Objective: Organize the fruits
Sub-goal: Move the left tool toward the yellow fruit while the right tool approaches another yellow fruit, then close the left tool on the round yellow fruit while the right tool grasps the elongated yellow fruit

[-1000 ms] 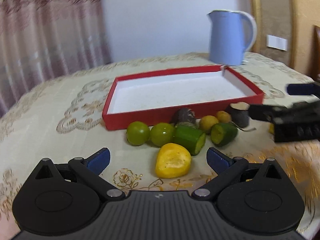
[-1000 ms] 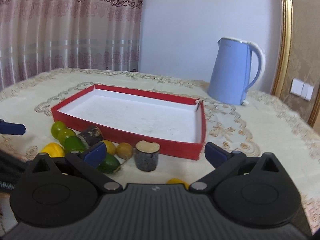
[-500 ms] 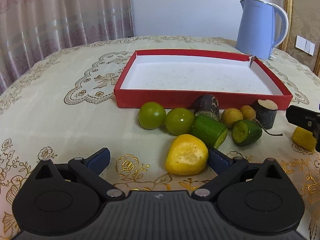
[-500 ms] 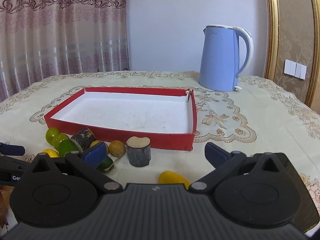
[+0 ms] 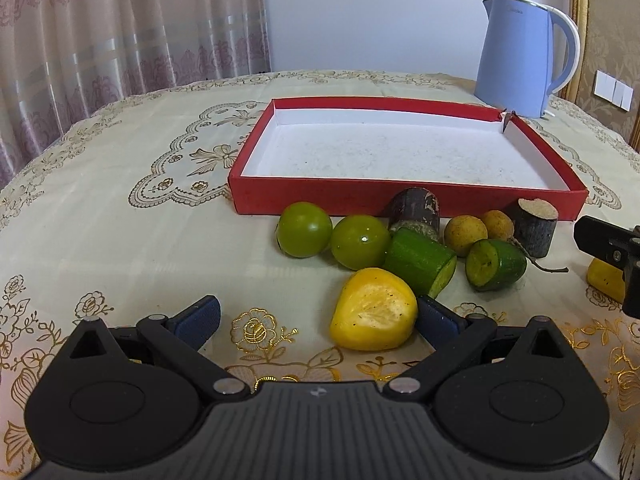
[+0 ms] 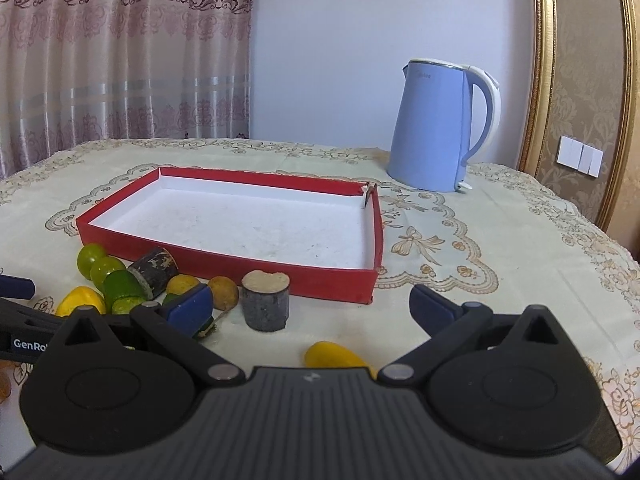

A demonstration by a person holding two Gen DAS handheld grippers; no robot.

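An empty red tray (image 5: 404, 196) (image 6: 224, 258) with a white floor lies on the tablecloth. In front of it sit two green round fruits (image 5: 305, 229) (image 5: 360, 242), two green cut pieces (image 5: 422, 261) (image 5: 496, 265), two dark cane stumps (image 5: 416, 210) (image 5: 535, 226), two small brown fruits (image 5: 465, 235) and a yellow cut fruit (image 5: 372, 314). My left gripper (image 5: 318, 316) is open; the yellow cut fruit lies just inside its right finger. My right gripper (image 6: 310, 306) is open above a second yellow piece (image 6: 334, 356), near a cane stump (image 6: 266, 300).
A light blue electric kettle (image 5: 520, 56) (image 6: 440, 124) stands behind the tray's far right corner. Curtains hang behind the table on the left. The right gripper's black body (image 5: 612, 254) shows at the right edge of the left wrist view.
Both views levelled out and rose slightly. The left gripper shifted left and closer, so the yellow cut fruit now lies against its right finger. Both grippers stayed open; no fruit moved.
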